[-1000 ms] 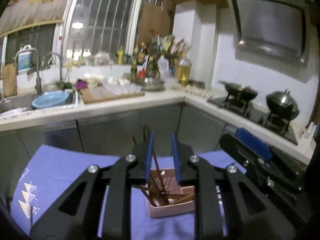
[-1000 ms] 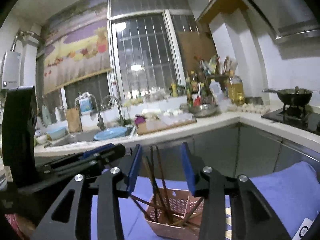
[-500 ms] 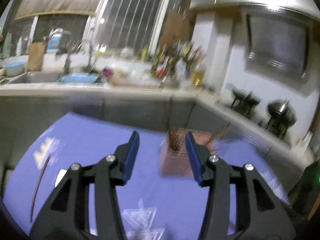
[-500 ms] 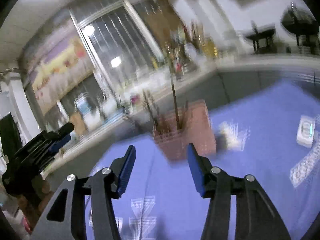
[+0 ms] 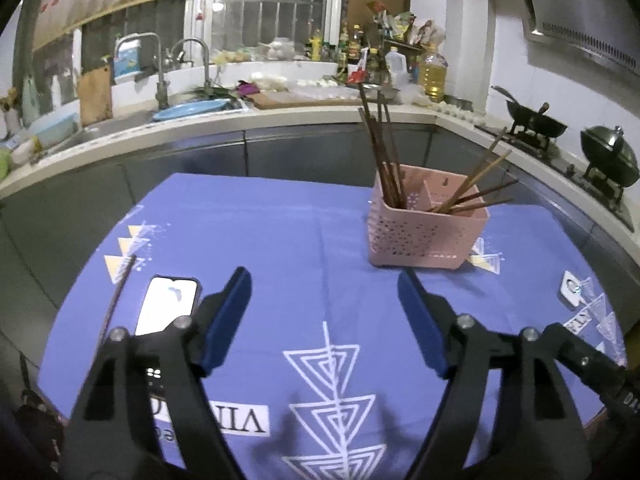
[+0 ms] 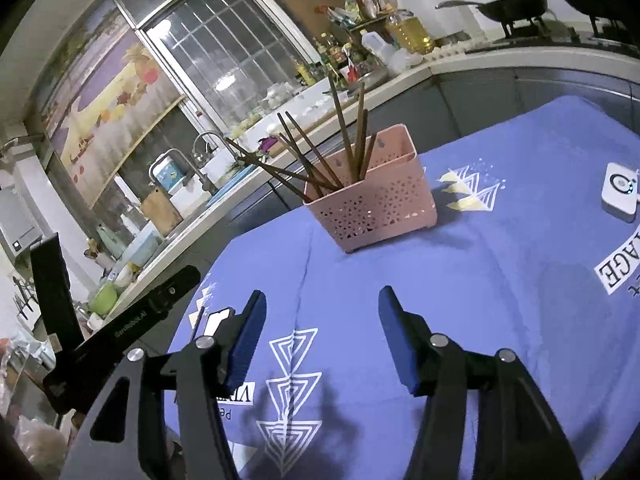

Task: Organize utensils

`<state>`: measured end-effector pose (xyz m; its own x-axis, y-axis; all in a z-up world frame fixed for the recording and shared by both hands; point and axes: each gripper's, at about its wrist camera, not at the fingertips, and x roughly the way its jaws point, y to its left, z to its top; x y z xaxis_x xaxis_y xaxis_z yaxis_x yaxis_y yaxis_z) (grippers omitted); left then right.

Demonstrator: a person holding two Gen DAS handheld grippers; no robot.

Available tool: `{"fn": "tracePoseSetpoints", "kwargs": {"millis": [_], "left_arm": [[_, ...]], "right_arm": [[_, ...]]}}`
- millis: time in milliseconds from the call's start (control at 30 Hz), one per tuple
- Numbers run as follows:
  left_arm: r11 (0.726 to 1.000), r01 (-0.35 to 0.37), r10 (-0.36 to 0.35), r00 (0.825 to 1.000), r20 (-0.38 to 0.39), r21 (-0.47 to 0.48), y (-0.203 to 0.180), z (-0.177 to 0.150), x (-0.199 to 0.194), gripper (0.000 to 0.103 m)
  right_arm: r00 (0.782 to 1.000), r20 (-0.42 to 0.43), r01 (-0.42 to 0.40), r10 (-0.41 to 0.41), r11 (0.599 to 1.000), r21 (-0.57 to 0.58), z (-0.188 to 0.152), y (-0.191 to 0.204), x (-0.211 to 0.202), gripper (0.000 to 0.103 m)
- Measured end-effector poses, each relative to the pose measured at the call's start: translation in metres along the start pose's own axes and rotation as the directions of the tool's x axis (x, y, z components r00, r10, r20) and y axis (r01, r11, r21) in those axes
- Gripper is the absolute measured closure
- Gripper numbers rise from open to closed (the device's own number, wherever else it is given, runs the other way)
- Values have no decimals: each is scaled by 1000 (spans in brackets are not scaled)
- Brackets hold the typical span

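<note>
Both jaws are opening, with nothing between them. Left view: the left gripper (image 5: 324, 320) hangs over the cloth (image 5: 280, 240); the basket (image 5: 424, 236) near the far right corner holds the chopsticks (image 5: 384, 152), but one chopstick (image 5: 118, 296) lies by the left edge. Right view: the right gripper (image 6: 320, 332) is empty too, so this one is probably left to do.

A: Where is the left gripper (image 5: 324, 292)?

B: Low down, tipped a bit toward the table. Its two blue fingers (image 5: 226, 320) stand far apart, and the jaws are opening. Nothing sits between them.

A: And the right gripper (image 6: 320, 312)?

B: It also tips down a little. Its blue fingers (image 6: 400, 340) are spread wide, and those jaws are opening too. The gap is empty. In its own camera you can see the left gripper's black body off to the side.
</note>
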<state>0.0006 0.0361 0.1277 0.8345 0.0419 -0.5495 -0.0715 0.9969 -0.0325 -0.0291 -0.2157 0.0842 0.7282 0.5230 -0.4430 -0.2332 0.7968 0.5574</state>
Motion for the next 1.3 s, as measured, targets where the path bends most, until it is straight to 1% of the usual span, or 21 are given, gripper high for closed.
{"fn": "tracePoseSetpoints", "kwargs": {"millis": [67, 167, 300, 467, 567, 700, 933, 1067, 1300], "left_arm": [[1000, -24, 24, 1000, 0, 14, -1, 0, 1, 24], [999, -44, 44, 999, -9, 25, -1, -1, 4, 17], [998, -44, 45, 999, -21, 39, -2, -3, 7, 6], [1000, -2, 2, 1000, -14, 15, -1, -3, 5, 6], [1000, -9, 9, 999, -37, 0, 1, 0, 7, 6], [999, -38, 38, 998, -55, -8, 4, 3, 9, 6], [996, -90, 90, 995, -33, -5, 8, 6, 3, 6], [991, -131, 131, 991, -10, 19, 5, 8, -1, 6], [983, -177, 176, 984, 16, 52, 1, 9, -9, 6]], "right_arm": [[1000, -11, 10, -10, 1000, -2, 0, 0, 2, 36], [1000, -15, 6, -6, 1000, -4, -1, 2, 4, 32], [1000, -19, 11, -11, 1000, -13, -2, 2, 7, 31], [999, -21, 24, -24, 1000, 9, 1, -3, 9, 31], [1000, -15, 26, -26, 1000, 13, 2, -5, 8, 31], [1000, -12, 22, -21, 1000, 13, 2, -4, 7, 31], [1000, 10, 14, -14, 1000, -6, 7, 3, 1, 31], [1000, 23, 9, -9, 1000, -12, 12, 6, -2, 31], [999, 50, -3, 4, 1000, -9, 20, 6, -9, 31]]}}
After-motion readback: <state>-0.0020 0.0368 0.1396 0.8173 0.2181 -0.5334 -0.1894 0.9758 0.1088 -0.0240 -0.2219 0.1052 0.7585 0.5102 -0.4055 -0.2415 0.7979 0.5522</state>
